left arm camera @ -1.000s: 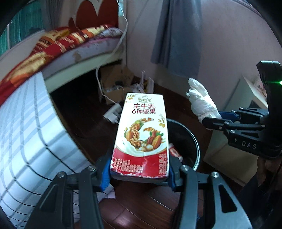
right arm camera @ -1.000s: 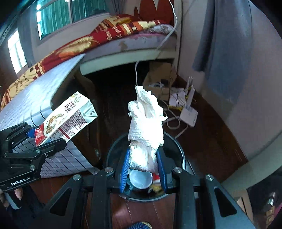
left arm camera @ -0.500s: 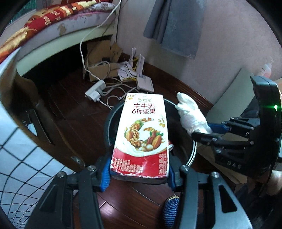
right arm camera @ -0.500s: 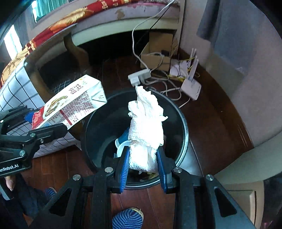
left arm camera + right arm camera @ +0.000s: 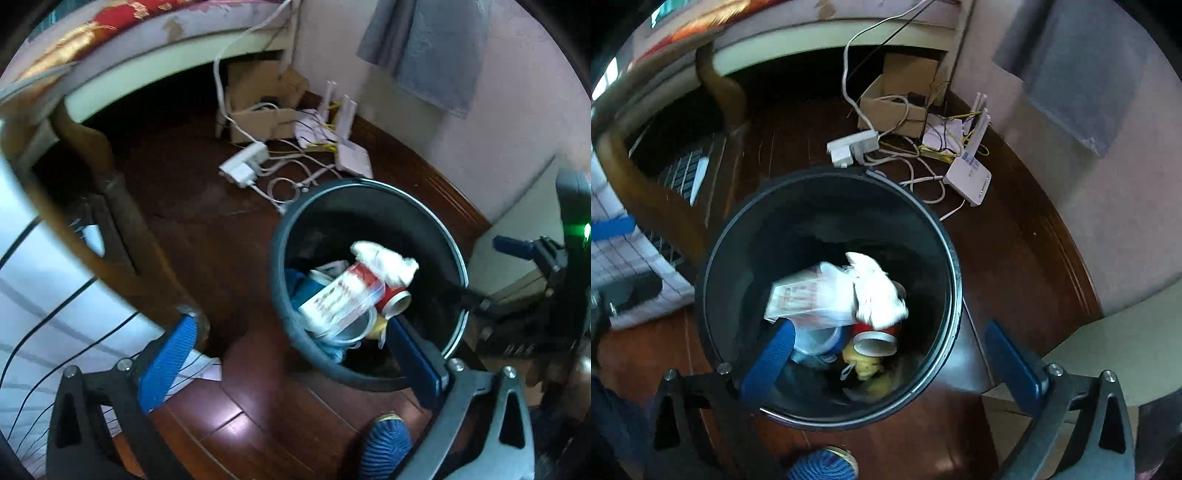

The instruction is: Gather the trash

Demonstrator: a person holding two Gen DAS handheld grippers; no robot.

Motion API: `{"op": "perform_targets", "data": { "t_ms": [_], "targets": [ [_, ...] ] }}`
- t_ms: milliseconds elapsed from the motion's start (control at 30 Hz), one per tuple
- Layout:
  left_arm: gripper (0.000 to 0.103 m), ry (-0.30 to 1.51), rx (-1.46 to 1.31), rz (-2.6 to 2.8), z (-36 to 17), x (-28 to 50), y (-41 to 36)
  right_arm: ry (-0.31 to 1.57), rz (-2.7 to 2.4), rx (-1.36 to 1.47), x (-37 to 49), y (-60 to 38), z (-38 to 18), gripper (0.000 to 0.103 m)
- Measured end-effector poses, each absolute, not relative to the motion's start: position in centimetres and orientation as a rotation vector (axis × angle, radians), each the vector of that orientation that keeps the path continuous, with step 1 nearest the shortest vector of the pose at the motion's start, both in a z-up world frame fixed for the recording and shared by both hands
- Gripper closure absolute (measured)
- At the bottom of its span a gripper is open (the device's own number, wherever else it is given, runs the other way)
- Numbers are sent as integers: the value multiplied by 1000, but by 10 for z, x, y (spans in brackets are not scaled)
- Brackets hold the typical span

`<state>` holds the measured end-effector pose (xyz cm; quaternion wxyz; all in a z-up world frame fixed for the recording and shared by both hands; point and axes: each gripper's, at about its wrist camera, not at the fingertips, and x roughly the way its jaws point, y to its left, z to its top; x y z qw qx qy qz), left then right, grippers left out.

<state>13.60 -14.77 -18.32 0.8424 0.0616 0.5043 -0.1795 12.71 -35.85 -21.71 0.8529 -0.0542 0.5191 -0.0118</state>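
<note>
**Trash dropping into the bin, both tools released**

Trash is landing inside the black trash bin (image 5: 955, 295): the nut-milk carton (image 5: 809, 297) and the crumpled tissue wad (image 5: 877, 291) are lying on top of a red can (image 5: 875, 338) and other scraps. Nearest the cameras, the left tool (image 5: 291, 360) and the right tool (image 5: 892, 363) are gaping wide with nothing between the blue pads; their jaws have just been opening.

Judging by looks, the carton is light and stiff-sided, best pinched across its flat faces; the tissue is soft, nearly weightless, and any pinch should do.

Farther off, a power strip (image 5: 853, 147) and a router (image 5: 969, 177) are sitting on the wooden floor. Only the left view is showing the other tool, at its right edge; only the right view is revealing something yellow at the bin's bottom.
</note>
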Motion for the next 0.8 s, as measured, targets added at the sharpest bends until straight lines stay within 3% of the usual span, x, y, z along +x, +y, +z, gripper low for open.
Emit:
{"op": "perform_targets", "data": {
  "t_ms": [800],
  "targets": [
    [0,905,153,-230,-126,100,-108,929,37,-99,100,-313,-149,0]
  ]
}}
